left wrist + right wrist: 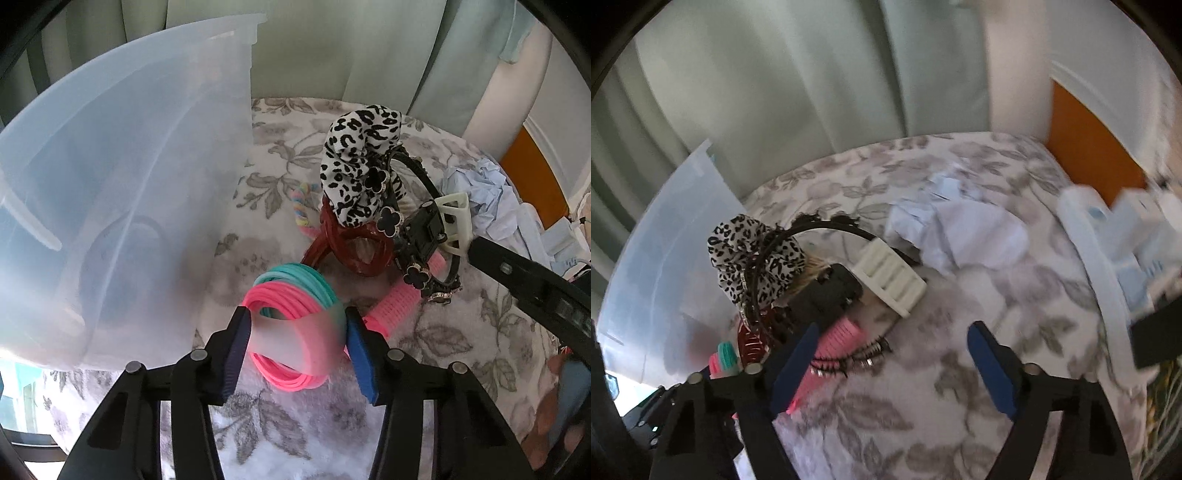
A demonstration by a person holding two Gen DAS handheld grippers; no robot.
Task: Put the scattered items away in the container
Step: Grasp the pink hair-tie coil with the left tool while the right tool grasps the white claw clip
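My left gripper [297, 326] is shut on a bundle of pink and teal hair ties [288, 295], one pad on each side of its clear band. Left of it stands the translucent plastic container [122, 192]. Behind the bundle lies a pile: a leopard-print scrunchie [354, 166], a red claw clip [351, 251], a black headband with clover charms [391, 218], a pink hair roller [395, 306], a black claw clip [424, 229] and a white ridged clip [456, 214]. My right gripper [894, 332] stands open over the floral cloth, right of the pile, with nothing between its fingers.
A floral cloth [923, 406] covers the surface. Crumpled pale blue paper [960, 236] lies behind the right gripper, and white and blue boxes [1126, 236] crowd the right edge. Curtains hang behind. A pastel braided tie [301, 206] lies near the container's wall.
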